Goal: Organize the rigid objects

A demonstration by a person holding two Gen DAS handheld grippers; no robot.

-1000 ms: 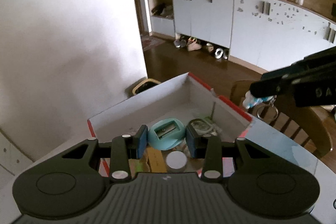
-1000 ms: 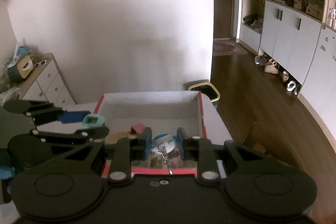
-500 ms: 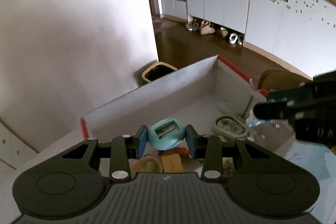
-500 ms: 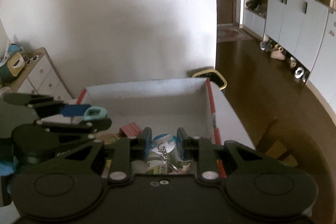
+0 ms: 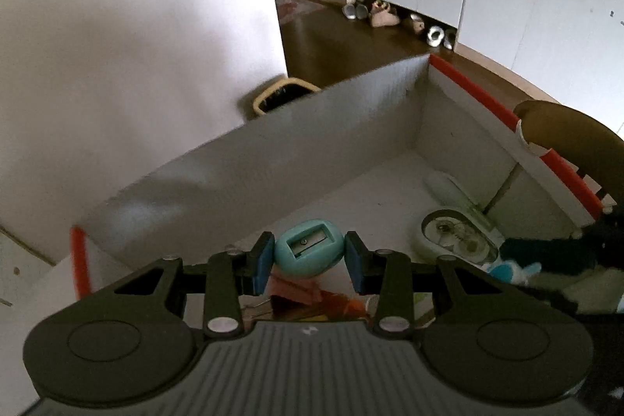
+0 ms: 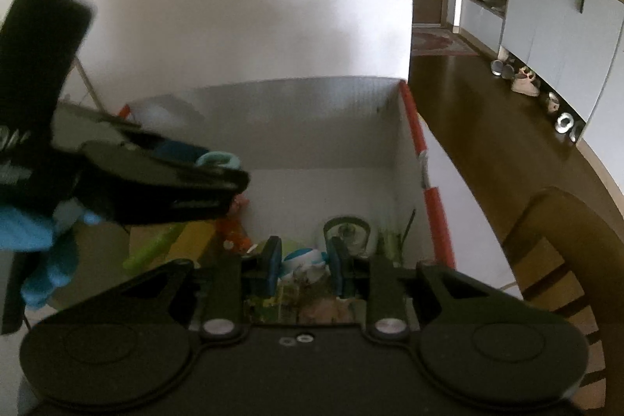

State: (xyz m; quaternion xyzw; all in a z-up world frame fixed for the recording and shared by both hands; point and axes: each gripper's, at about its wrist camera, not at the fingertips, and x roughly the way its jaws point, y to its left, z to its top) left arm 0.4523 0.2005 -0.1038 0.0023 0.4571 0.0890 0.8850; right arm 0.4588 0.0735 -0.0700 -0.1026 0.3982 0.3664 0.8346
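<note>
Over the cardboard box (image 5: 351, 127), left claw (image 5: 308, 256) pinches teal pencil sharpener (image 5: 309, 252); right claw (image 6: 304, 262) pinches blue-white keychain toy (image 6: 302, 259); no legible labels.

Left hand-held gripper (image 5: 308, 257): tilted steeply downward, blue pads pressed against both sides of teal pencil sharpener (image 5: 309, 252), sharpener's slot facing camera. In right wrist view same gripper enters from left edge, blurred, black fingers closed on teal object; blue-gloved hand (image 6: 35, 244) behind it.

Right hand-held gripper (image 6: 304, 262): also angled down, jaws nearly together, pads clamping small blue-and-white keychain toy (image 6: 302, 258). In left wrist view its dark fingertips show at right edge.
</note>
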